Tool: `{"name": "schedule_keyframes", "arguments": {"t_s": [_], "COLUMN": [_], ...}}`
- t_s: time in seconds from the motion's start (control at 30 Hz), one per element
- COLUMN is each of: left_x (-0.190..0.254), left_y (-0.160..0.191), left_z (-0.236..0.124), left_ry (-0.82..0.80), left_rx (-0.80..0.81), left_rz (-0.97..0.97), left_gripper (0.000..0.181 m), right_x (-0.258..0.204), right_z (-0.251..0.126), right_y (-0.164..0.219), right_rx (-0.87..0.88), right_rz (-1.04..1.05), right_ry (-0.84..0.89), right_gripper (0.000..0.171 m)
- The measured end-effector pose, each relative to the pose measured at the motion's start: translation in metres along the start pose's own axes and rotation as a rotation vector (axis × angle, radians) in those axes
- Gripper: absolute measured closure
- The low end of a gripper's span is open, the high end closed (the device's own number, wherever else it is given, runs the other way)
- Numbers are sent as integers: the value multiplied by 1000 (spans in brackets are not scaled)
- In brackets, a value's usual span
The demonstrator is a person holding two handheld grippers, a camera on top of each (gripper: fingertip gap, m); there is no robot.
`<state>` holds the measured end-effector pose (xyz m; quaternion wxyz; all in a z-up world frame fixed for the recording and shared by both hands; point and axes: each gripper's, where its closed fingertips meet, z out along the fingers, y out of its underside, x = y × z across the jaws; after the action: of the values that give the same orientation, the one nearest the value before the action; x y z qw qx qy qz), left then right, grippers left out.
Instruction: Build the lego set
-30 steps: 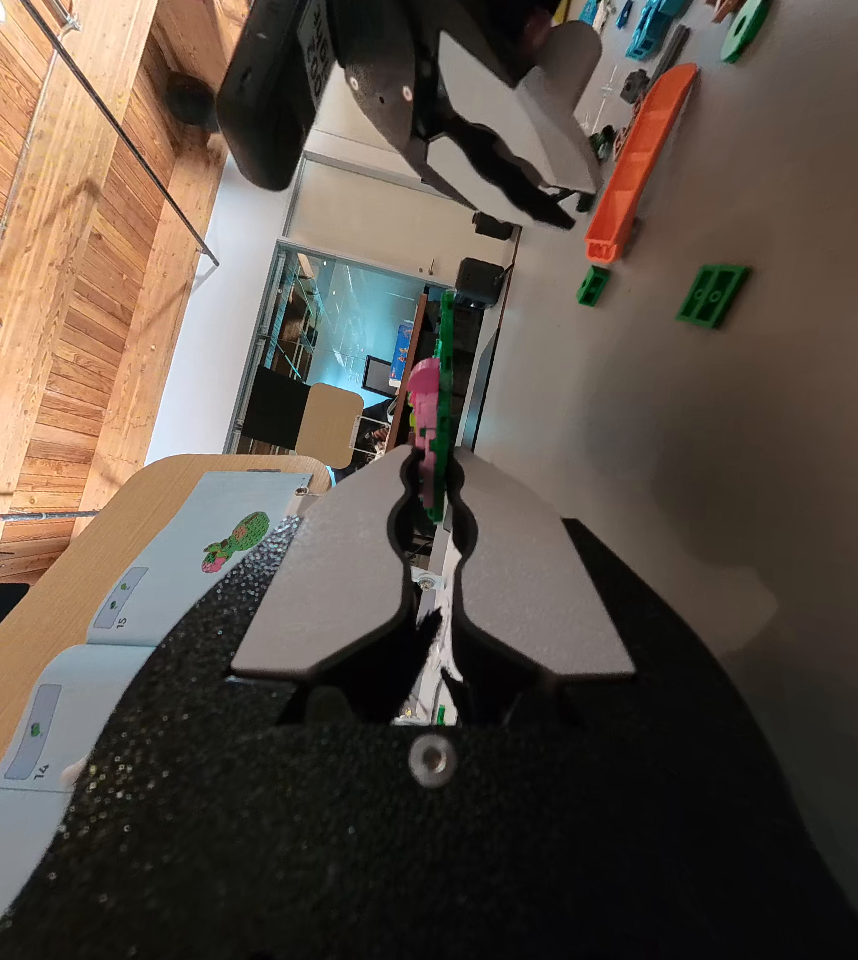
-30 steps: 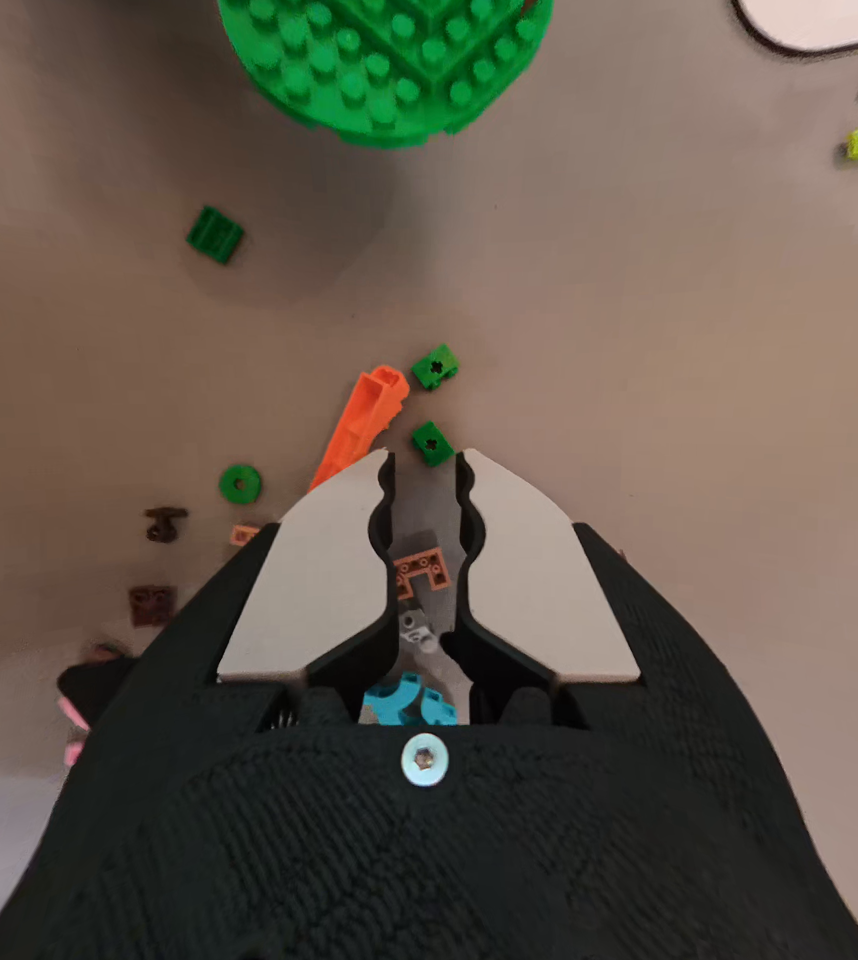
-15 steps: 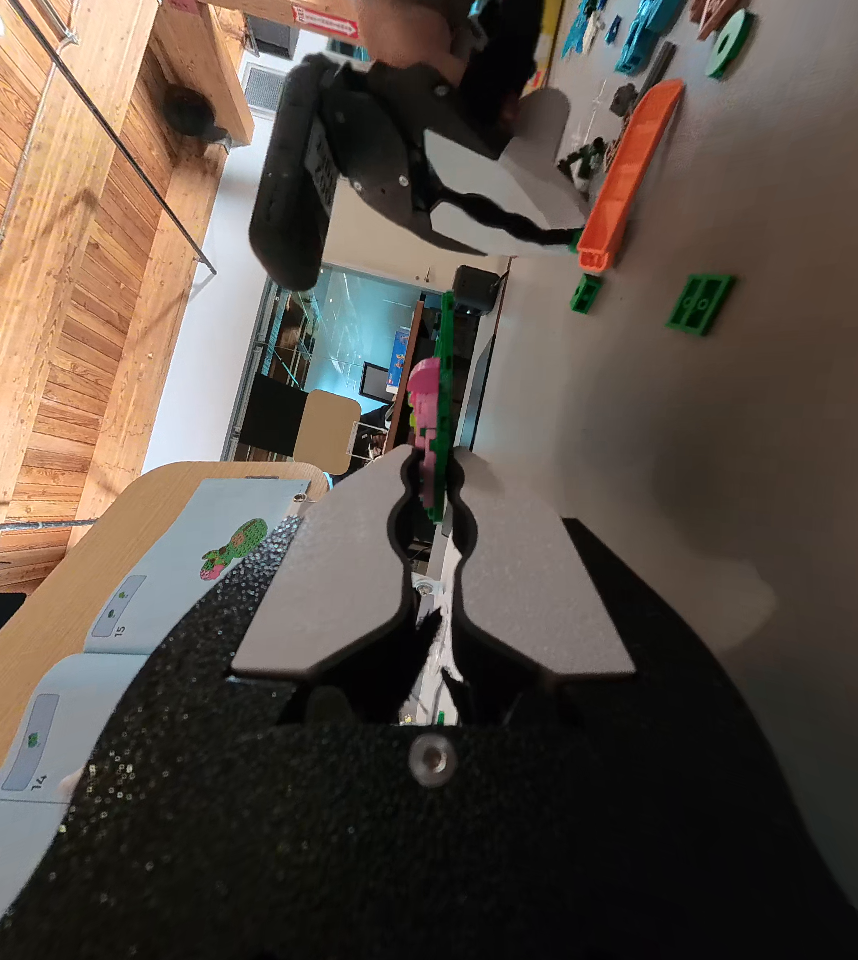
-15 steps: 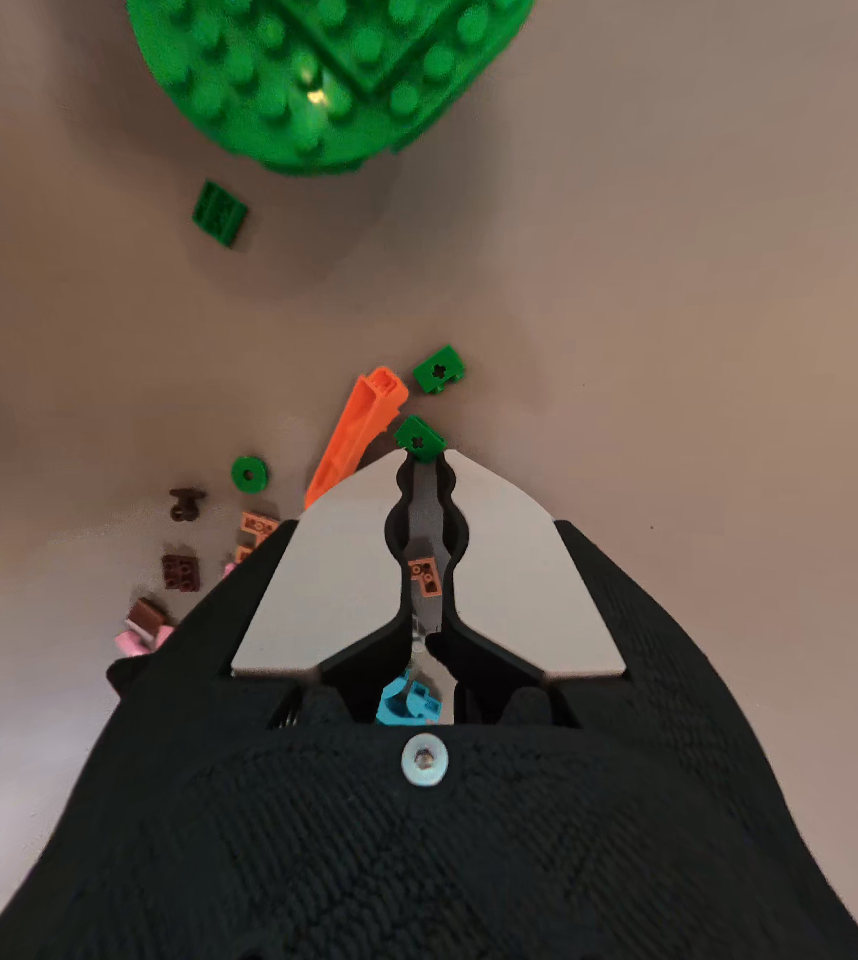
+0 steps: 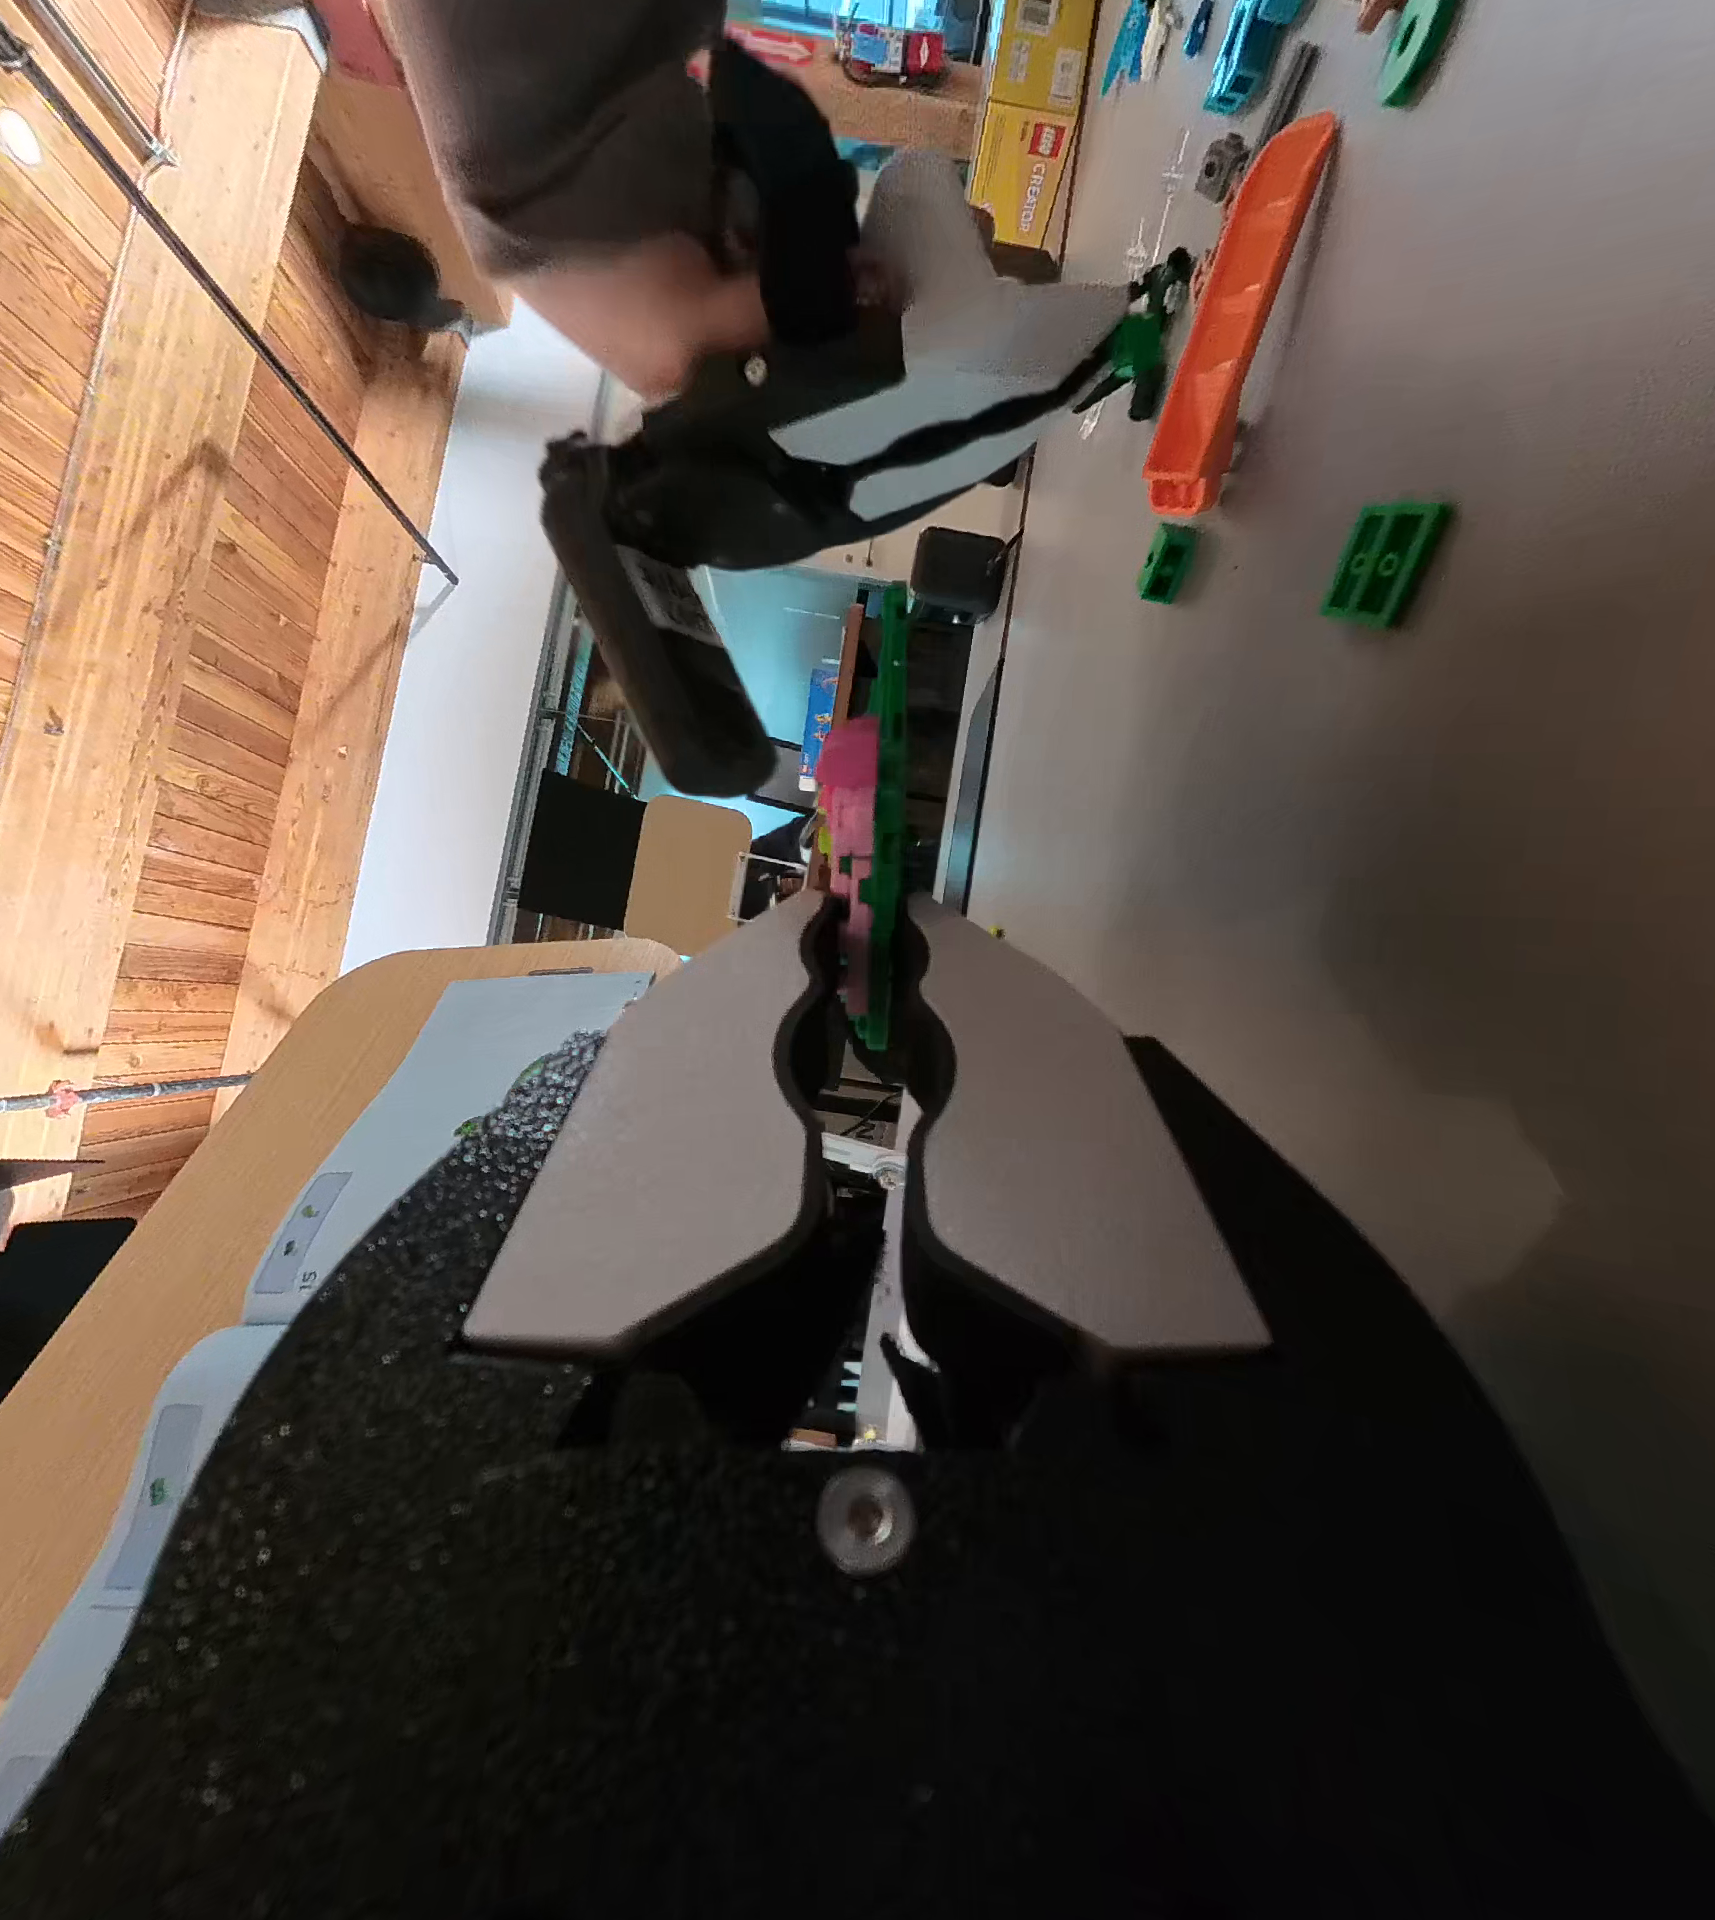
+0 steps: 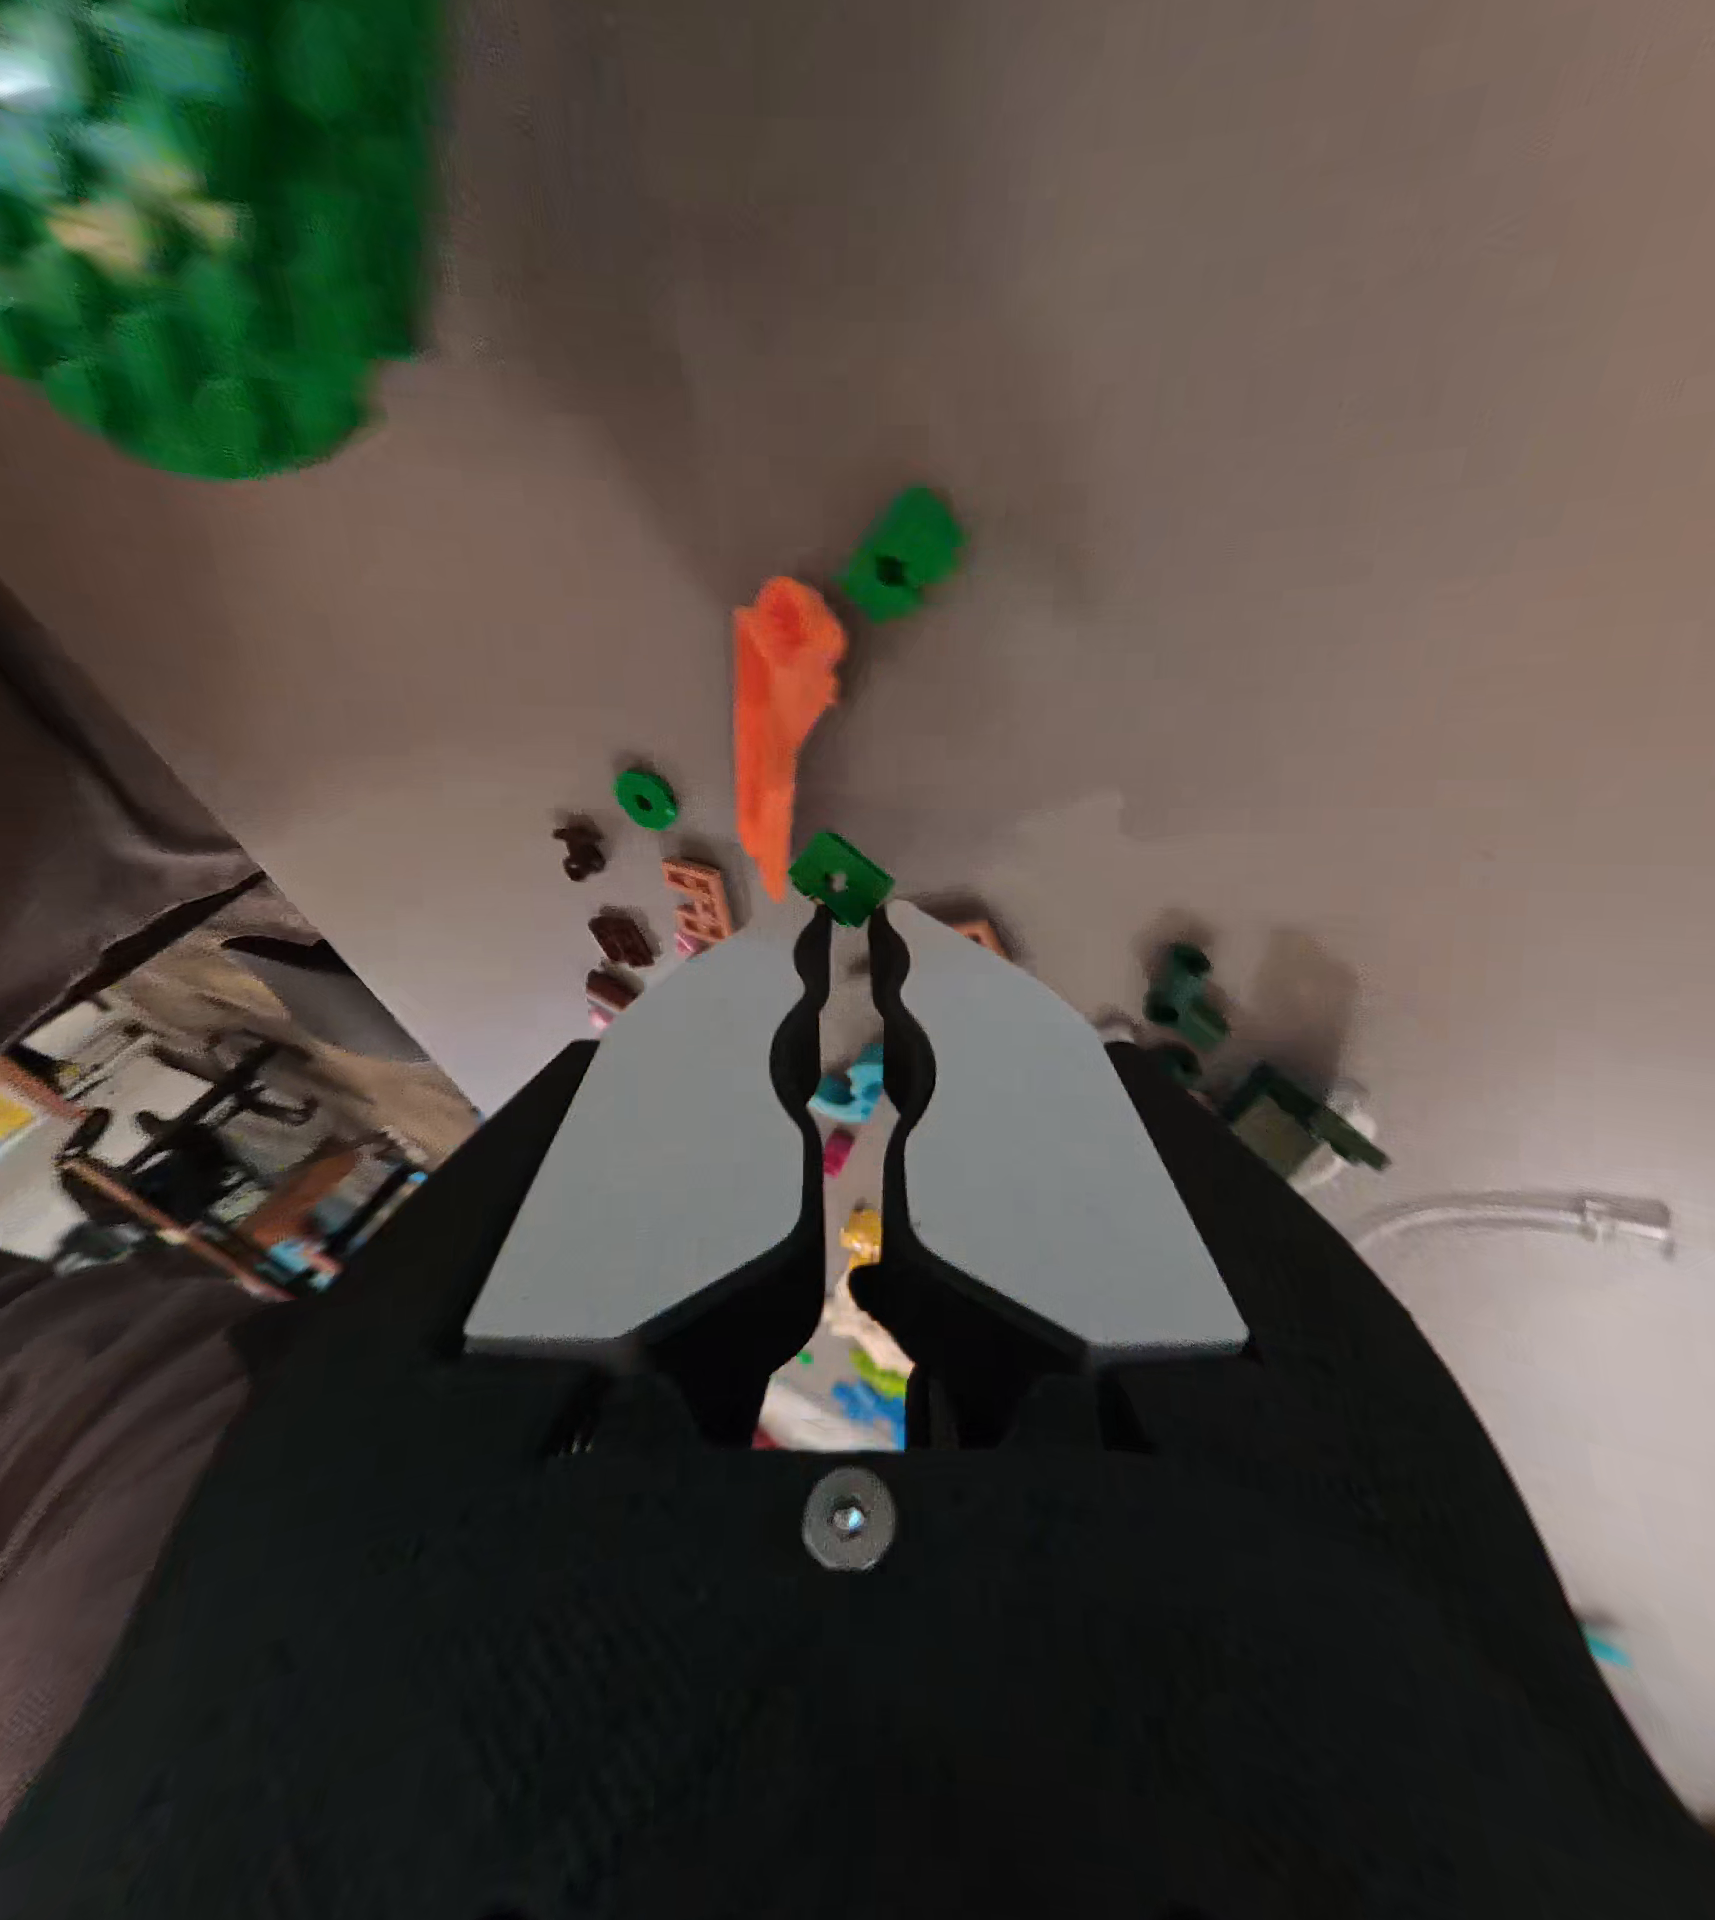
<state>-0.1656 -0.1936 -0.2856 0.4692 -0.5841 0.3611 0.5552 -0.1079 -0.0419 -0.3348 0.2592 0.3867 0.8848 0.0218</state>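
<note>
Right wrist view, frame centre: right gripper [image 6: 851, 914] pinches a small green square brick with a centre hole [image 6: 840, 878]. Left gripper [image 5: 868, 961] clamps the round green studded plate assembly with pink bricks [image 5: 874, 842] edge-on. Best carry the brick level, aligning studs before pressing.

Green piece [image 6: 840, 879] now off table, in right tool [image 6: 851, 918].

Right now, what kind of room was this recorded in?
Probably an office or shared workshop, not a home: timber-clad walls, a glass partition with chairs behind it, and a grey worktable strewn with bricks beside an open instruction booklet.
</note>
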Motion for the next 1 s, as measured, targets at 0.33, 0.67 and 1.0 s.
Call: {"name": "schedule_keyframes", "arguments": {"t_s": [0.33, 0.67, 1.0], "left_x": [0, -1, -1], "left_y": [0, 1, 0], "left_z": [-2, -3, -3], "left_ry": [0, 3, 5], "left_rx": [4, 1, 5], "left_rz": [10, 11, -5], "left_gripper": [173, 173, 173], "right_x": [18, 20, 25], "right_z": [5, 5, -8], "right_y": [5, -5, -2], "right_rx": [-210, -271, -24], "right_rz": [193, 266, 93], "right_ry": [-130, -210, 62], "right_gripper": [166, 165, 144]}}
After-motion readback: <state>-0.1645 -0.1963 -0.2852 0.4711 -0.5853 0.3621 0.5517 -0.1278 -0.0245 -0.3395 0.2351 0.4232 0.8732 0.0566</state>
